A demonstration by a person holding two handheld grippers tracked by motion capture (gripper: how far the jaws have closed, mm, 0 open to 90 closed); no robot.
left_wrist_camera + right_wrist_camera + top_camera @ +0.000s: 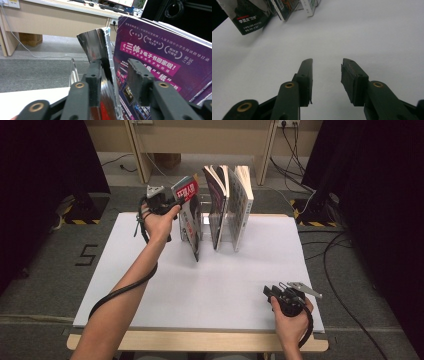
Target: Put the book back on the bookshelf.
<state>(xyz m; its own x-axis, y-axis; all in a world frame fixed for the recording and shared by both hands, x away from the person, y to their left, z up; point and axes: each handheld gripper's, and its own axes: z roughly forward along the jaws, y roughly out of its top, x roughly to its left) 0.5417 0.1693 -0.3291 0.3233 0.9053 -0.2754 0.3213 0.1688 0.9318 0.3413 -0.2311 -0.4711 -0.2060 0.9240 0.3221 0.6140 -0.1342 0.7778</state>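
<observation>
Three books stand in a clear rack [205,200] at the back of the white board [210,285]. The leftmost book [190,217], with a red and black glossy cover, leans left. My left gripper [172,202] is at its top edge. In the left gripper view the jaws [113,62] straddle that book's curled cover [96,42]; the right pad stands apart from it, so the gripper is open. A purple-backed book [162,57] stands just behind. My right gripper [270,292] rests open near the board's front right, with nothing between its fingers [327,61].
Two more books [235,205] fan out upright in the rack. Book bottoms [247,15] show far ahead in the right gripper view. Wooden desk legs and cables lie beyond the table. The table's wooden front edge [200,340] runs below the board.
</observation>
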